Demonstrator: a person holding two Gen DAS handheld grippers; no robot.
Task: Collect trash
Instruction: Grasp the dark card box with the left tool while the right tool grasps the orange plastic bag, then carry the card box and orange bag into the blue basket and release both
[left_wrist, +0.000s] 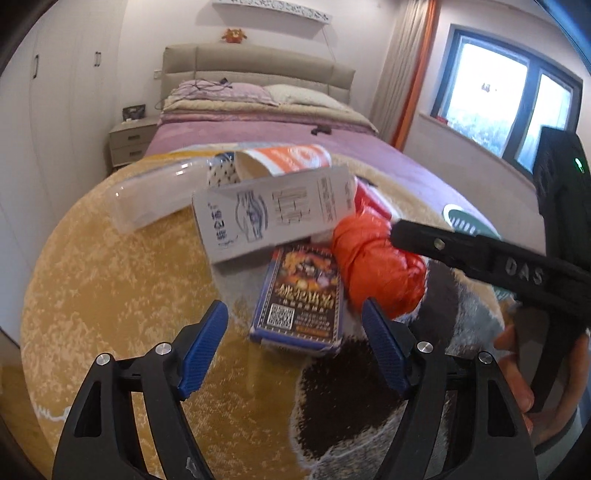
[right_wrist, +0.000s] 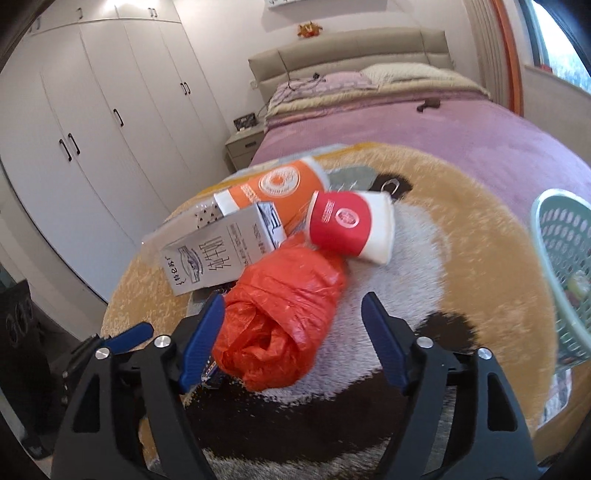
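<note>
Blue fingers (left_wrist: 218, 321) of the left gripper (left_wrist: 295, 325) spread wide and empty, hovering above the dark box (left_wrist: 299, 299) that lies on the rug (left_wrist: 122, 295) spread over the bed (left_wrist: 258, 136). Over on the right gripper (right_wrist: 293, 317), same story: wide apart, gripping nothing, with the orange bag (right_wrist: 284, 314) sitting between the fingers but not pinched. Looks like each hand is lining up its own piece, so two items could go in one trip.

All the trash is heaped together toward the rug's far edge, which keeps the reach short. Count it off: one orange bag, one dark box, one grey carton (right_wrist: 218, 254) lying across the box, one red cup (right_wrist: 347, 229) tipped on its side, one orange cup (right_wrist: 277, 188) behind it, also lying down, and one clear tray (left_wrist: 155, 195) at the left of the heap. Six pieces that can be made out; something spotted peeks out behind the carton, too hidden to name.

One green basket (right_wrist: 561, 266) waits at the rug's right edge, likely the drop point, already holding something.
</note>
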